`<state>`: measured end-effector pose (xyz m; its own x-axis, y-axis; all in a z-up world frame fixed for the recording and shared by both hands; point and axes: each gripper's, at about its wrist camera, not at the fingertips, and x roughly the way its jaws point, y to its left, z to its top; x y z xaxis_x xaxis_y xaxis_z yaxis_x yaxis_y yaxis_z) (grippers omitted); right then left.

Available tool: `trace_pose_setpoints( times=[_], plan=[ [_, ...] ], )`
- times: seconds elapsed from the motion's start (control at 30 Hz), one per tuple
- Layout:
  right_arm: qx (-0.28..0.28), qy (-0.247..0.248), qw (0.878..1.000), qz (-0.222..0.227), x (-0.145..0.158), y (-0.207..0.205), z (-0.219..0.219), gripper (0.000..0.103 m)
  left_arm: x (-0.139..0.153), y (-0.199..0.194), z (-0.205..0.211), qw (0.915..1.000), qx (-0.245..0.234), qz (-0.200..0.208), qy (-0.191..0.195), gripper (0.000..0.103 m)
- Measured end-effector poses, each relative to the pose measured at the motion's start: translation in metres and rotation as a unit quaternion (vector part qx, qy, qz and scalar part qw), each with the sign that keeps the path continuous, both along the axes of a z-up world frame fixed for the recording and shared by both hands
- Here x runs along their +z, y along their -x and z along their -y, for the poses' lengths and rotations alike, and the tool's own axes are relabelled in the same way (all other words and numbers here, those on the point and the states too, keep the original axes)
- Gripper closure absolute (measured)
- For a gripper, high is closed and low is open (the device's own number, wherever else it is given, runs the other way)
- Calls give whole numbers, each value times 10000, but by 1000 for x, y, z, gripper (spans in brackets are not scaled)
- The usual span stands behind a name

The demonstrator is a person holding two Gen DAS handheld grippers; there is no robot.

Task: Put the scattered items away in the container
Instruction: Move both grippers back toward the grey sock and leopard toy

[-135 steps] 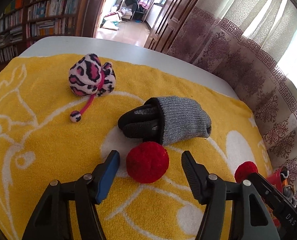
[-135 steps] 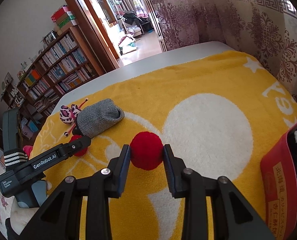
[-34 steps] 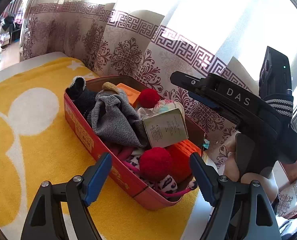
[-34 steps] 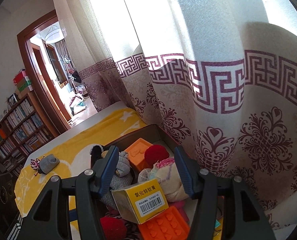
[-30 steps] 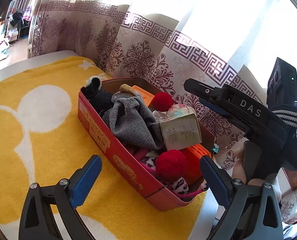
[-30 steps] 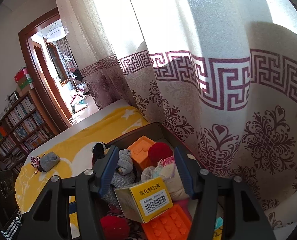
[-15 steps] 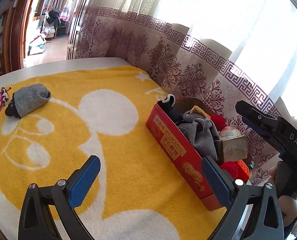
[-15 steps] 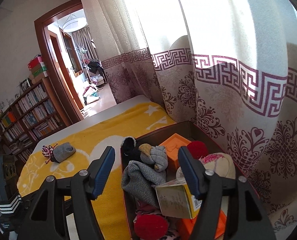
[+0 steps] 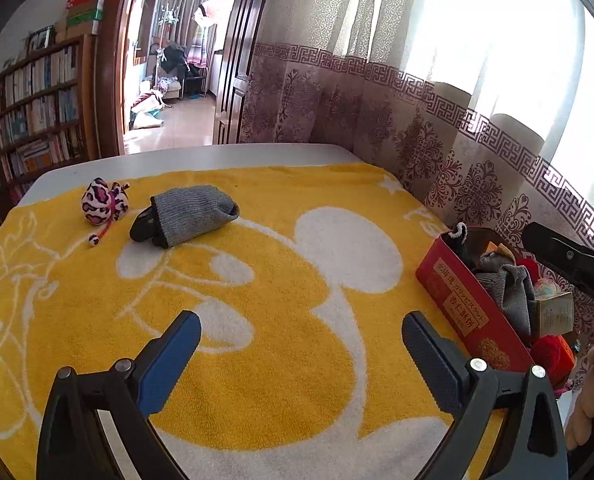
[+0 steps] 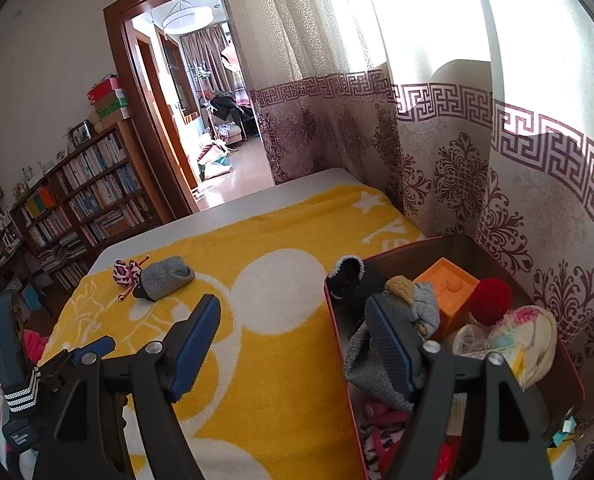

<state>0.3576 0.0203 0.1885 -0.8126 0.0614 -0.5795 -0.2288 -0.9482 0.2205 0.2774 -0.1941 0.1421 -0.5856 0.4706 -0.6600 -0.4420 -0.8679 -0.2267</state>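
Observation:
My left gripper [image 9: 301,334] is open and empty above the yellow towel [image 9: 281,300]. Far ahead lie a grey sock roll [image 9: 189,216] and a pink leopard-print toy [image 9: 103,202]. The red box [image 9: 461,308] stands at the right, holding socks, a small carton and red pompoms. My right gripper [image 10: 293,320] is open and empty over the box's left wall [image 10: 339,344]. In the right wrist view the box holds an orange block [image 10: 447,280], a red pompom [image 10: 491,300] and grey socks [image 10: 423,308]. The sock roll [image 10: 165,276] and toy [image 10: 125,272] show far off.
Patterned curtains [image 9: 437,128] hang close behind the box at the table's right edge. The white table edge [image 9: 177,156] shows beyond the towel. A bookshelf [image 10: 77,208] and an open doorway [image 10: 201,120] lie behind. The left gripper's body [image 10: 17,368] shows at the lower left of the right wrist view.
Both red pompoms went from the towel into the box and both grippers opened. In the last second both grippers have pulled back from the box and turned toward the towel.

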Motion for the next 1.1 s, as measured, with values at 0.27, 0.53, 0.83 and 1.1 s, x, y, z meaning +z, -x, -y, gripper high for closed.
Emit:
trace_pose_setpoints(
  times=[0.27, 0.53, 0.83, 1.1],
  plan=[
    [277, 125, 9993, 215, -9, 27, 23, 23, -2, 8, 21, 9995, 314, -15, 71, 1],
    [460, 92, 9983, 335, -15, 45, 42, 24, -6, 13, 28, 9986, 461, -66, 260, 1],
    [557, 479, 9954, 616, -28, 74, 47, 24, -7, 32, 67, 9969, 768, 175, 43, 1],
    [901, 978, 9861, 993, -46, 117, 73, 23, -2, 51, 126, 9908, 1295, 330, -194, 1]
  ],
)
